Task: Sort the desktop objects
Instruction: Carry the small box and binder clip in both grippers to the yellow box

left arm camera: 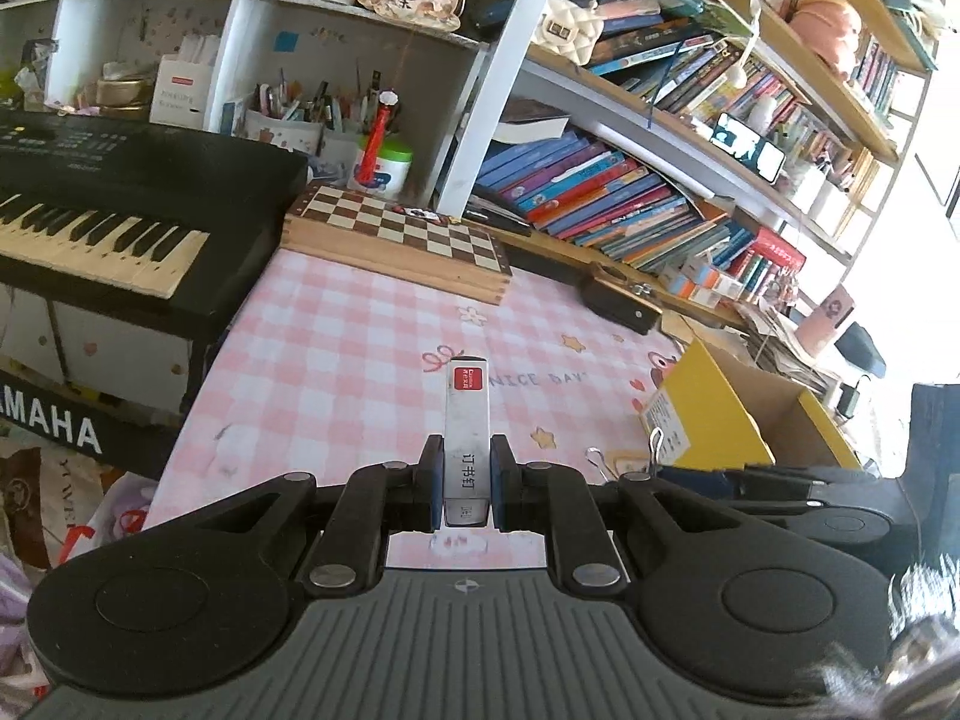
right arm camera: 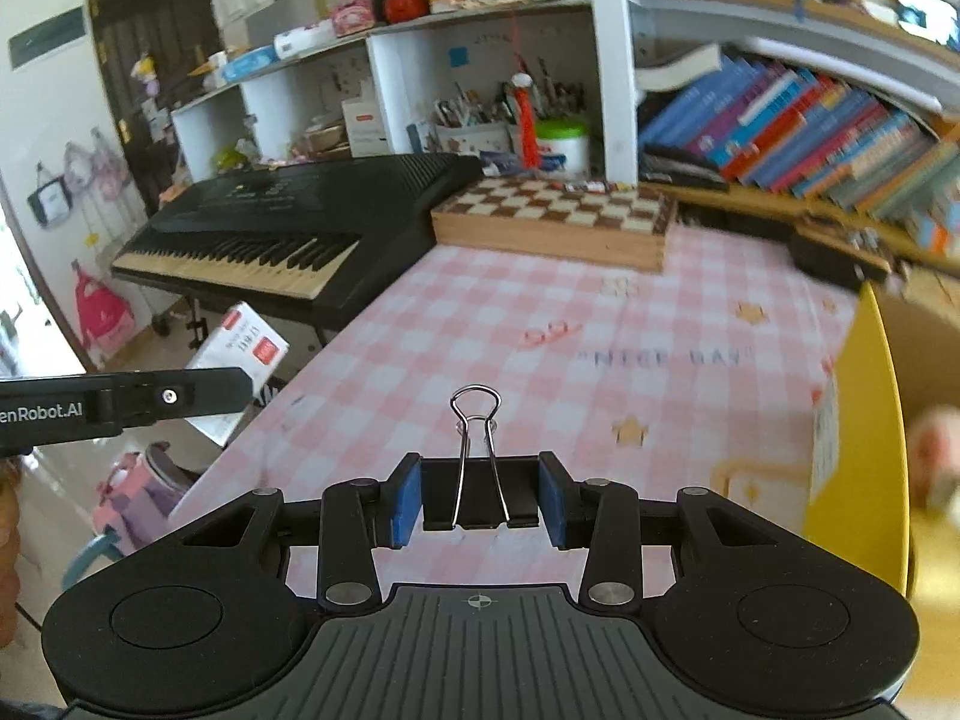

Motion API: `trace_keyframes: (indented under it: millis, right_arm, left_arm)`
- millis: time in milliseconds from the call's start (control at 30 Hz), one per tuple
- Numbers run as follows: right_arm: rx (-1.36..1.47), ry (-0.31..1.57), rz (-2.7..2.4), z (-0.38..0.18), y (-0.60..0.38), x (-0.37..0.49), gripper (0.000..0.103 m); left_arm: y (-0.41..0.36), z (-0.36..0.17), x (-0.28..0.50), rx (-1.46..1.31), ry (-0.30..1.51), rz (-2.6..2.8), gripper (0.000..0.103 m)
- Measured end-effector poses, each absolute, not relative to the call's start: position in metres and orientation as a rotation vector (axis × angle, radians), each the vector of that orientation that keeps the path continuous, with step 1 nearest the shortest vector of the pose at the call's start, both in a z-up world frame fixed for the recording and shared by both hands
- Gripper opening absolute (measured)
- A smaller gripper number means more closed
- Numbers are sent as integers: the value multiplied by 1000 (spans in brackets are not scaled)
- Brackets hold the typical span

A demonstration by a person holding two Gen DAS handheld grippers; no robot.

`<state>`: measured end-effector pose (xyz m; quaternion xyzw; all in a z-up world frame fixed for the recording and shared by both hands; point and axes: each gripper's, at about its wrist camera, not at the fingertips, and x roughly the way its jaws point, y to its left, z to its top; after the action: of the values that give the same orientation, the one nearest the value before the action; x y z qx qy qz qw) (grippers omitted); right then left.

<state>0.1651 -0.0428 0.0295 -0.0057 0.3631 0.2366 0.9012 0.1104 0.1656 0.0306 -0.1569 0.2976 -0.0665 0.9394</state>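
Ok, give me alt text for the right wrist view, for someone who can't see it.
The right gripper is shut on a black binder clip, wire handles pointing forward, above a pink checked tablecloth. Beyond lie a chessboard box and a keyboard; a yellow box stands at the right edge.

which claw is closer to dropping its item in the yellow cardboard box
Right. The right claw, shut on the black binder clip, has the yellow cardboard box right beside it; the left claw sits farther away.
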Motion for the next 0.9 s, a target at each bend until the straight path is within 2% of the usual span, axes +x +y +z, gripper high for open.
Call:
trace_keyframes:
  millis: [533, 900]
  right_arm:
    - [38, 768, 395, 27, -39, 66, 39]
    - [107, 772, 235, 22, -76, 22, 39]
  left_arm:
    - [161, 21, 23, -334, 656, -221, 13]
    - [124, 12, 11, -281, 714, -391, 13]
